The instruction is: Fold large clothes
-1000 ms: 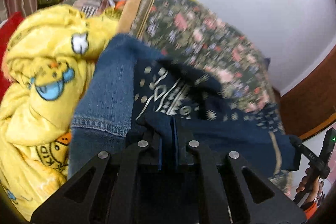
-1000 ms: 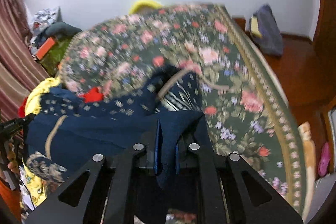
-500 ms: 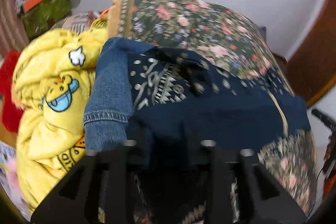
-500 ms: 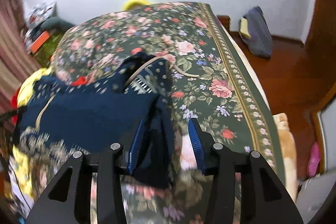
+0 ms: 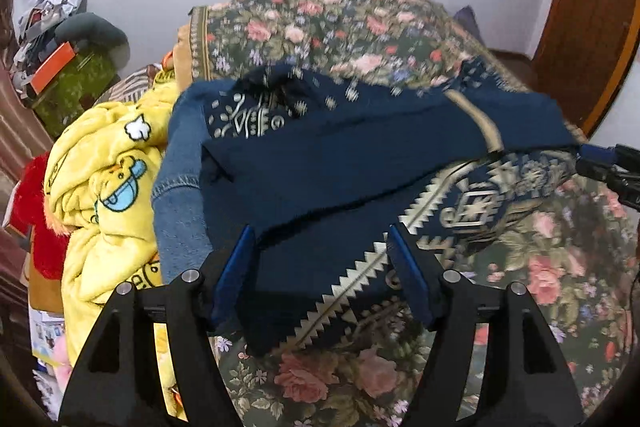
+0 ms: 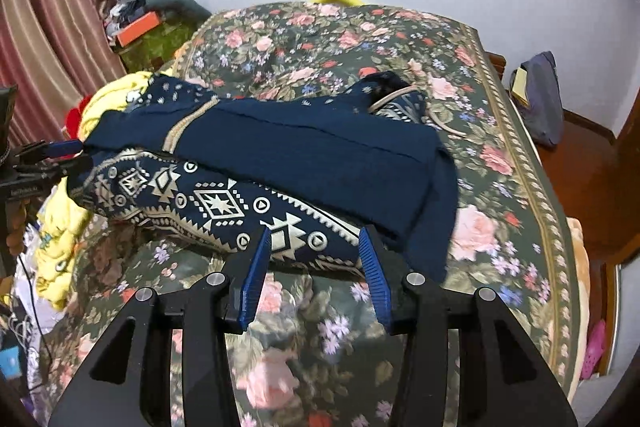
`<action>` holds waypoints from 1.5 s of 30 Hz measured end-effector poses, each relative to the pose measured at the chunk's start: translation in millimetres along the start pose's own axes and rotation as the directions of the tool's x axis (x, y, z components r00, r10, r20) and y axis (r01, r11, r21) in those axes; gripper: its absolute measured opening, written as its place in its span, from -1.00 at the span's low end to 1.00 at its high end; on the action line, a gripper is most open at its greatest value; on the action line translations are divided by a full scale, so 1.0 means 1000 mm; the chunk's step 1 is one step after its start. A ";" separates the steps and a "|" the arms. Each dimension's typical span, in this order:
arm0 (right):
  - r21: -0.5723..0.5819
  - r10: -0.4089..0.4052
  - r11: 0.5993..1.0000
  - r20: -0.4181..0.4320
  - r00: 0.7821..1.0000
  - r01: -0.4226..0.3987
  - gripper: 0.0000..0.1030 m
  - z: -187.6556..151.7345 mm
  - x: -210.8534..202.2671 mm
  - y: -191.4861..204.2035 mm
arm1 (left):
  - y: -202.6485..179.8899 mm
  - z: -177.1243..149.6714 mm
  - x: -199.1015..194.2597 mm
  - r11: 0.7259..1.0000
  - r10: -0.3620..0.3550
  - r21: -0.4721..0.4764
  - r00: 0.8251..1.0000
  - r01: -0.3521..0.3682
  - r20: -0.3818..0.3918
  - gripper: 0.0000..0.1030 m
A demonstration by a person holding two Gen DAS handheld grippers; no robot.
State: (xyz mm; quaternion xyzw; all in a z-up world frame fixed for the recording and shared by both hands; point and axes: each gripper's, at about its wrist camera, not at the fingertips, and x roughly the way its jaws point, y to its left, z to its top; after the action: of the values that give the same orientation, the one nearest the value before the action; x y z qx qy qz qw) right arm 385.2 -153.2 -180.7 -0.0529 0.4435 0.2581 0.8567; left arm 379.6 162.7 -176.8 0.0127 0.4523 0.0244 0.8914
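A large navy garment (image 5: 360, 163) with cream geometric print lies folded lengthwise across the floral bedspread (image 5: 328, 23); it also shows in the right wrist view (image 6: 304, 155). My left gripper (image 5: 320, 247) is open, its blue pads on either side of the garment's near end, not clamping it. My right gripper (image 6: 314, 247) is open at the garment's other end, just in front of the printed hem. Each gripper's tip shows at the edge of the other view.
A blue denim piece (image 5: 180, 187) lies under the garment's left end. A yellow cartoon blanket (image 5: 104, 195) and a red item (image 5: 36, 207) are heaped at the bed's left. The bedspread (image 6: 500, 163) drops to a wooden floor with a dark bag (image 6: 540, 99).
Both grippers were shut on the garment's corners and holding it up. They have opened, and the garment now lies folded on the bed.
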 end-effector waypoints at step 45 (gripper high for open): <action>-0.098 -0.089 0.992 -0.069 0.994 0.082 0.56 0.025 0.049 0.005 | 0.019 0.011 0.029 1.000 -0.002 0.003 1.000 0.002 0.026 0.72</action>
State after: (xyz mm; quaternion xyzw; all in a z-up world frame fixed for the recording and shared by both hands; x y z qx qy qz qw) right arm 424.7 -121.9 -203.0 -0.1222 0.4591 0.2398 0.8466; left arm 405.6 183.2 -192.8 0.0140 0.4406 0.0226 0.8973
